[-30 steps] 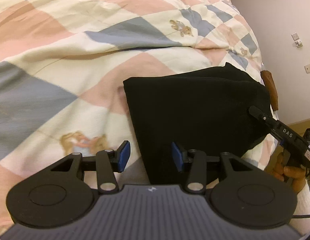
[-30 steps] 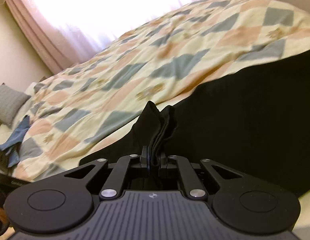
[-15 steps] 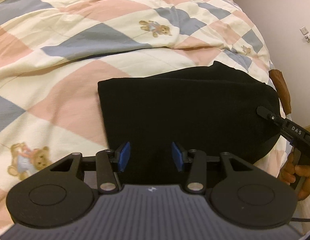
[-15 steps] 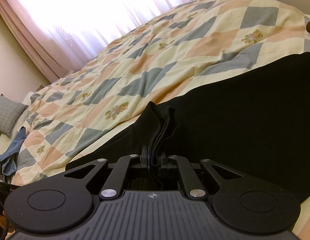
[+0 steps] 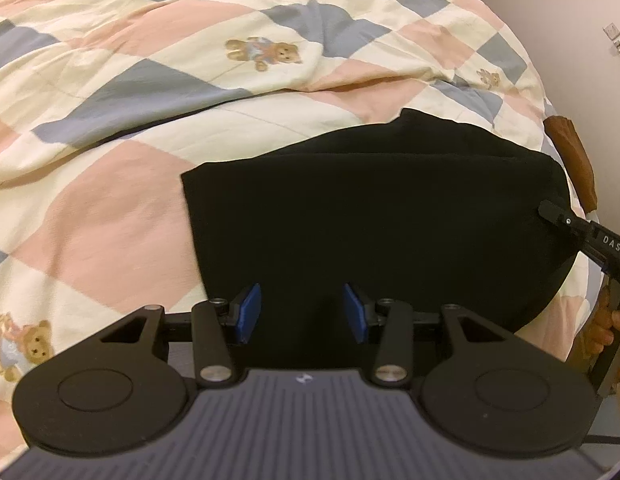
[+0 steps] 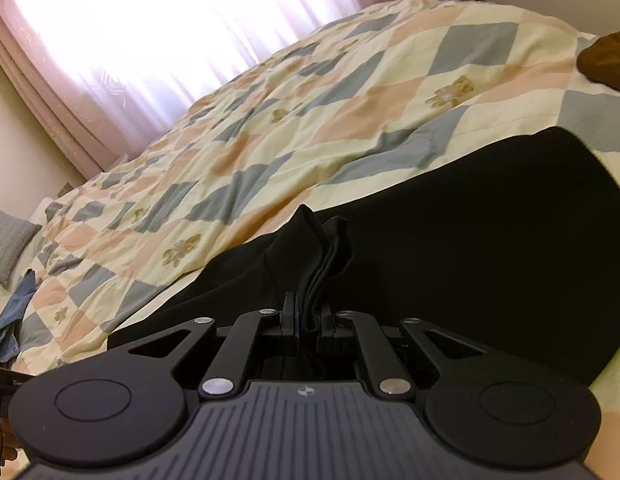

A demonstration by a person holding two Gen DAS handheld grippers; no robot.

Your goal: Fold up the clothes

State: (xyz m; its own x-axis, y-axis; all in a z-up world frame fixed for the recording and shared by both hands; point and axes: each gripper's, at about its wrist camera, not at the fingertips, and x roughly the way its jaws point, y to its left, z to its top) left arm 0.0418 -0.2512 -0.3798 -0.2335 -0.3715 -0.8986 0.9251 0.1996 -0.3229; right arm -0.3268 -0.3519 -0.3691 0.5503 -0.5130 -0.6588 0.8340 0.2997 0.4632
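A black garment (image 5: 370, 224) lies folded on a quilted bedspread (image 5: 150, 80) with pastel diamonds and teddy bears. My left gripper (image 5: 302, 314) hovers open over the garment's near edge, blue pads (image 5: 248, 312) apart with black cloth showing between them. In the right wrist view the same black garment (image 6: 470, 240) spreads across the bed, and my right gripper (image 6: 308, 314) is shut on a bunched fold of it that sticks up above the fingers. The right gripper's tip (image 5: 550, 212) shows in the left wrist view at the garment's right edge, held by a hand (image 5: 608, 320).
A brown object (image 5: 570, 148) lies at the bed's right edge by a wall with sockets (image 5: 616, 34). A grey pillow (image 6: 8, 240) and blue clothing (image 6: 14, 316) sit at the far left of the bed. Bright curtains (image 6: 170, 40) hang behind the bed.
My left gripper has moved right and forward over the black garment, which now fills more of its view. The right gripper has kept its hold while its view swung slightly.
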